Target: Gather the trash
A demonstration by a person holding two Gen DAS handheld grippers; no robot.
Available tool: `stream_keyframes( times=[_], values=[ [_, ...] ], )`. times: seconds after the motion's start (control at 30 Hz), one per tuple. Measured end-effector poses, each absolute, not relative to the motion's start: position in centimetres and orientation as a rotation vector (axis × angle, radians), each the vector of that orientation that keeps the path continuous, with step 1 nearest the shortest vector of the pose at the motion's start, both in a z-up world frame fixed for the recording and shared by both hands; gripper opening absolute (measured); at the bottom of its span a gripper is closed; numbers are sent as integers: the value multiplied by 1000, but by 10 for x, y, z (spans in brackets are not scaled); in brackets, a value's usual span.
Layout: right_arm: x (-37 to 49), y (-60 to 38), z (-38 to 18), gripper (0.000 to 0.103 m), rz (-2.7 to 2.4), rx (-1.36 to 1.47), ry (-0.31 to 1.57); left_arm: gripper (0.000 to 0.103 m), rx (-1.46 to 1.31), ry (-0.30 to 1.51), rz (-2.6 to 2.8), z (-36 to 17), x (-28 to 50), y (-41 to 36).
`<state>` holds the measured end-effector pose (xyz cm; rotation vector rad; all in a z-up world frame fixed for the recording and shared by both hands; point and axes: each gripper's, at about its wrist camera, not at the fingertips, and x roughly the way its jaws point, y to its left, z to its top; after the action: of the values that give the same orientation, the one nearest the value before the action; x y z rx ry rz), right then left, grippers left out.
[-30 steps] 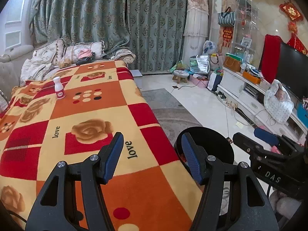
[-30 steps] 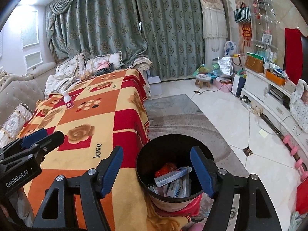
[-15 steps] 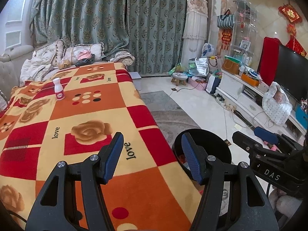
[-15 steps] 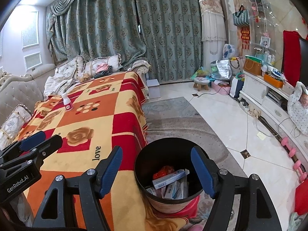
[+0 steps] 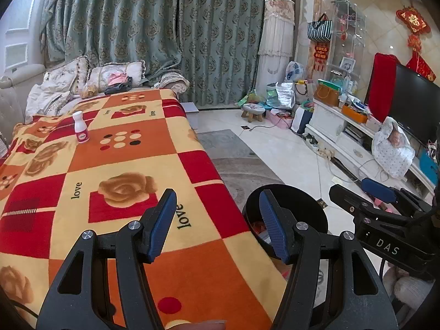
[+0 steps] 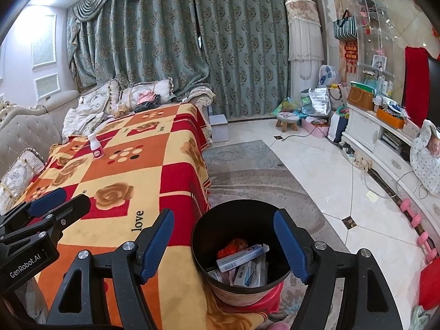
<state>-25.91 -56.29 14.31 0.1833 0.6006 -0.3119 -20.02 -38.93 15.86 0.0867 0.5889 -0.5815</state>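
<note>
Black bin [image 6: 242, 250] on the floor at the table's edge already has boxes and a red wrapper in it, so most of the job looks done, with one white bottle [image 5: 80, 131] left standing way over at 10 o'clock on the blanket [image 5: 115, 170]. Both claws are empty: the left gripper [image 5: 217, 222] sits about half open over the blanket, the right gripper [image 6: 224, 244] is wide and hangs above the bin. Only the right view looks down into the bin and shows the trash, while the left view just catches its rim at 4 o'clock.
</note>
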Motion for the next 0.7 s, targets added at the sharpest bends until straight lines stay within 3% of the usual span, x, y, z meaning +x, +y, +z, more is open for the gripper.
stream_keyframes(
  times=[0.7],
  values=[
    [-252,-568,141,74,-308,183,628,62,88,600,-587,154,-199,-390]
  ],
)
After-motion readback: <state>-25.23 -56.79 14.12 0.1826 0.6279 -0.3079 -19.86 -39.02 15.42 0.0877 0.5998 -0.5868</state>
